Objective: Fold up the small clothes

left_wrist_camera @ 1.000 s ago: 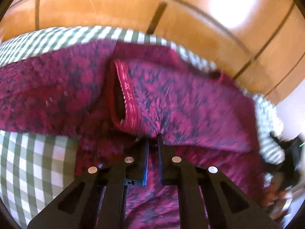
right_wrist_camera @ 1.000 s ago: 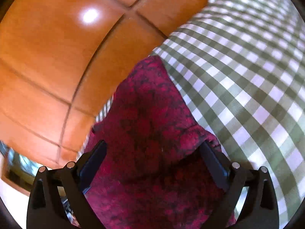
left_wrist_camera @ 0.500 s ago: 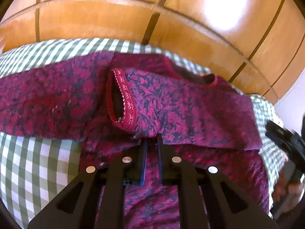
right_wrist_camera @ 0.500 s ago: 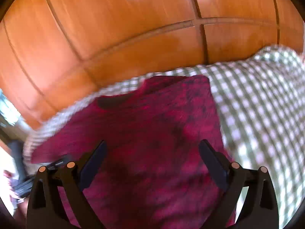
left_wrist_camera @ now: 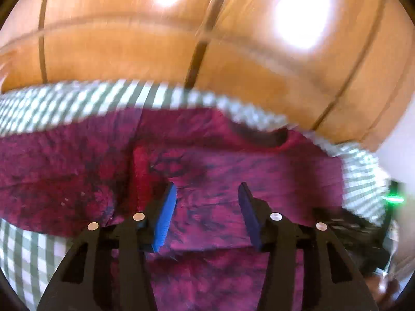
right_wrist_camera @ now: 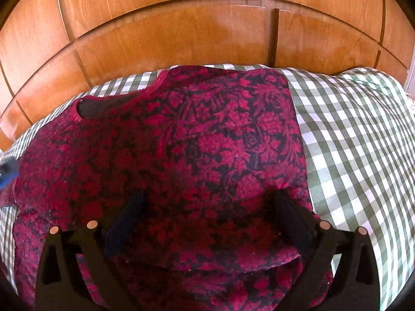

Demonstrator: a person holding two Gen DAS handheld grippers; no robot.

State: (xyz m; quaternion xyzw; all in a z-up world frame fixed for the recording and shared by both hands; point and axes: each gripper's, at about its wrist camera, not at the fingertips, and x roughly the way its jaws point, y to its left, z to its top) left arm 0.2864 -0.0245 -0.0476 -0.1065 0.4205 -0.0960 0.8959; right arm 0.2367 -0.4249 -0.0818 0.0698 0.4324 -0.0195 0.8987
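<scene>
A small red and dark floral top (right_wrist_camera: 197, 150) lies on a green-and-white checked cloth (right_wrist_camera: 358, 140); its neckline (right_wrist_camera: 103, 106) is at the far left. In the left wrist view the top (left_wrist_camera: 220, 160) has a sleeve folded across it, cuff (left_wrist_camera: 141, 173) to the left. My left gripper (left_wrist_camera: 207, 194) is open and empty just above the folded sleeve. My right gripper (right_wrist_camera: 207, 202) is open wide and empty over the top's right part. The other gripper shows at the right edge of the left wrist view (left_wrist_camera: 363, 233).
A wooden panelled wall (right_wrist_camera: 181, 26) rises right behind the cloth's far edge, and also shows in the left wrist view (left_wrist_camera: 181, 39). The checked cloth extends to the right of the top.
My left gripper opened and let go of the sleeve, which now lies flat across the top. My right gripper swung round to face the top squarely, staying open.
</scene>
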